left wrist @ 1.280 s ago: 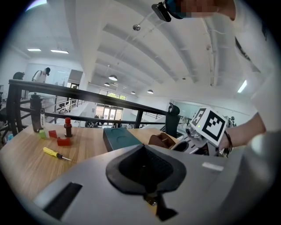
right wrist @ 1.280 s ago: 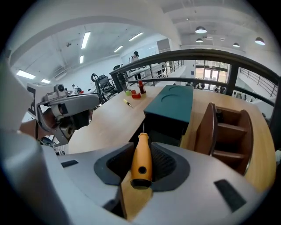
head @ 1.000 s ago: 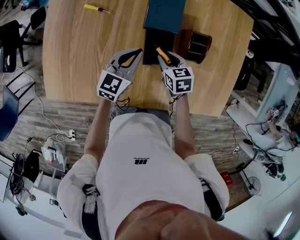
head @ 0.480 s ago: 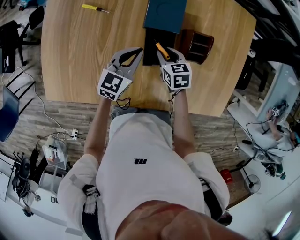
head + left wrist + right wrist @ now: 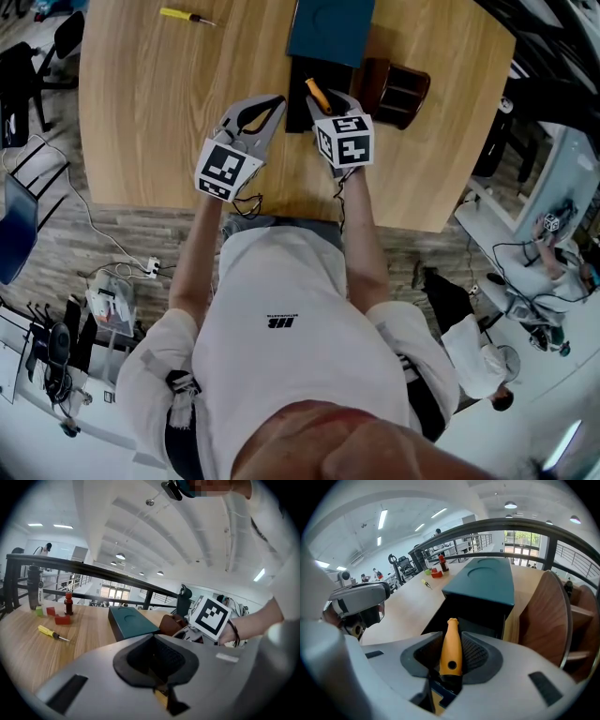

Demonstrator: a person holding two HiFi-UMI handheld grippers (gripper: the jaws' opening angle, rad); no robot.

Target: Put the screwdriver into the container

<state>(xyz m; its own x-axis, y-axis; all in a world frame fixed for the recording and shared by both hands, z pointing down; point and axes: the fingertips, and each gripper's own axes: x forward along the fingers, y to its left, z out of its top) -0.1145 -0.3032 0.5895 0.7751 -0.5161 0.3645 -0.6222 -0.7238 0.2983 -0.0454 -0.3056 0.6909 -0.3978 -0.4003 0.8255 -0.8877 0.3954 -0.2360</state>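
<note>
My right tongs (image 5: 325, 103) have moved forward over the open dark box (image 5: 300, 89) on the worktop (image 5: 159, 112), gripping the orange screwdriver (image 5: 319, 94). My left tongs (image 5: 277, 100) rest closed and empty. I should lower the screwdriver well inside before letting go.

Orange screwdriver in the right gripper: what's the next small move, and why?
Probably ease the right gripper forward over the black box. Its jaws grip the orange screwdriver, whose handle points at the box's open mouth under the teal lid.
</note>
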